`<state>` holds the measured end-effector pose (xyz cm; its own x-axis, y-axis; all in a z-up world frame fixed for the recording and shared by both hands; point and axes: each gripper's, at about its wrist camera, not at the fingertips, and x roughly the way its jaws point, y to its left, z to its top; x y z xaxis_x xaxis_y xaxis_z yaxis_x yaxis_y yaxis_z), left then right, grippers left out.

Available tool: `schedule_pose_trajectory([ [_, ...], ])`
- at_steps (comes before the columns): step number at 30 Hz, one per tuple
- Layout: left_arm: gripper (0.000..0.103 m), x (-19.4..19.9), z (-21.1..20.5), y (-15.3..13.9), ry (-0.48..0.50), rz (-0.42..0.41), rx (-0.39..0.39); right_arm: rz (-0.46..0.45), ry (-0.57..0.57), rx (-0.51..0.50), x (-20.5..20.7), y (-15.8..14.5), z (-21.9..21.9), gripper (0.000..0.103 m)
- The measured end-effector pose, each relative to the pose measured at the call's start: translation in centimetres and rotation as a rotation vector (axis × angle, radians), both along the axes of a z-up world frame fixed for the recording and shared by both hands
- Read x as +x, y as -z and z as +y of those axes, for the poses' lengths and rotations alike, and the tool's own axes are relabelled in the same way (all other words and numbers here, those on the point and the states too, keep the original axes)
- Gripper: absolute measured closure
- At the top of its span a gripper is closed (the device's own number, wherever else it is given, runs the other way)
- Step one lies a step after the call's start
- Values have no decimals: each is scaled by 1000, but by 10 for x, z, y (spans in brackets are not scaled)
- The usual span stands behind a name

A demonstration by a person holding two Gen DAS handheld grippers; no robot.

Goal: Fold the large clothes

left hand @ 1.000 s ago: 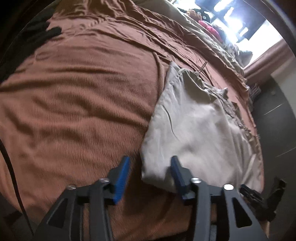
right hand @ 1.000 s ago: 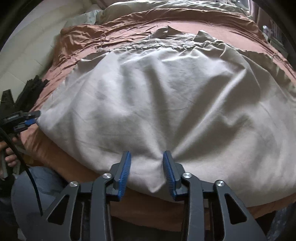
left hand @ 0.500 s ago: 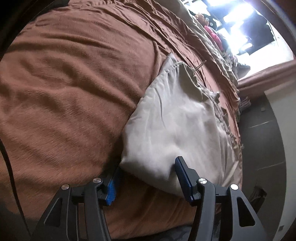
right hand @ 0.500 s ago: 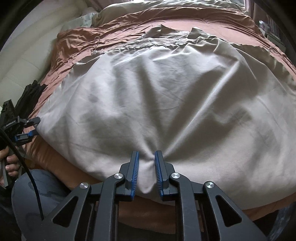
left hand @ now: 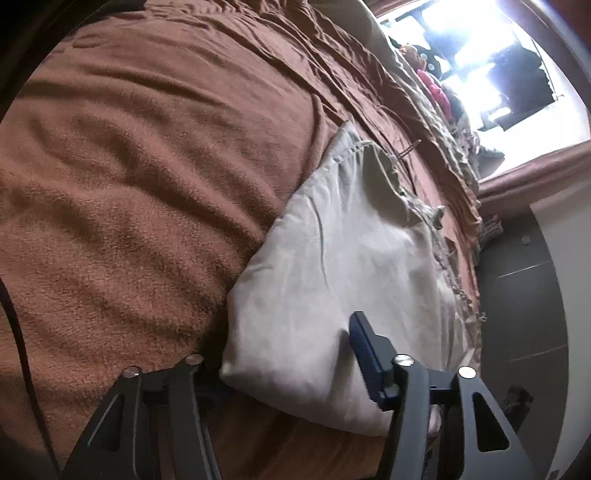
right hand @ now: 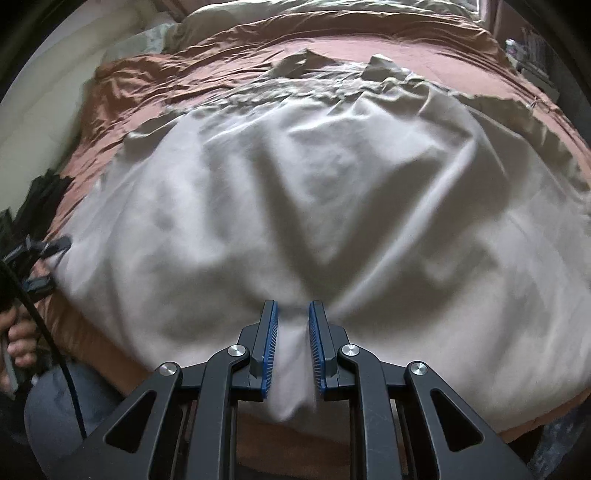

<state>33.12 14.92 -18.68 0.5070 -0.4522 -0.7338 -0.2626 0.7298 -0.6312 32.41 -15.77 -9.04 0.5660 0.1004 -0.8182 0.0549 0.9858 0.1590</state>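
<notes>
A large beige garment (left hand: 332,258) lies spread on a brown blanket (left hand: 129,184). In the left wrist view my left gripper (left hand: 284,354) straddles the garment's near corner. Its right finger (left hand: 364,339) rests on top, its left finger is hidden below the cloth, and the jaws are closing with a wide gap between them. In the right wrist view my right gripper (right hand: 292,306) is shut on the near edge of the garment (right hand: 295,184), and folds fan out from the pinch. The left gripper (right hand: 40,258) shows small at the garment's left corner.
The brown blanket (right hand: 147,74) covers the bed, with cream bedding (right hand: 295,11) at its far end. Dark clothing (right hand: 48,192) lies at the left edge. A hand (right hand: 18,339) and a black cable (right hand: 55,354) are at lower left. A bright window (left hand: 498,55) and dark floor (left hand: 524,277) lie beyond the bed.
The right gripper's jaws closed onto the garment's near edge, gathering folds. The left gripper slid forward around the corner, its left finger going under the cloth, and the view rolled.
</notes>
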Motion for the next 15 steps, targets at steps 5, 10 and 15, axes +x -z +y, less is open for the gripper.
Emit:
schedule_pose_trajectory([
  [5,57,-4,2,0,-21,5,11,20,17,-34,30,-1,6,89],
  [10,57,-7,-1,-3,-35,-1,33,37,13,-46,60,-3,4,89],
  [15,57,-13,-3,-4,-49,-4,43,58,10,-29,89,-3,-4,89],
])
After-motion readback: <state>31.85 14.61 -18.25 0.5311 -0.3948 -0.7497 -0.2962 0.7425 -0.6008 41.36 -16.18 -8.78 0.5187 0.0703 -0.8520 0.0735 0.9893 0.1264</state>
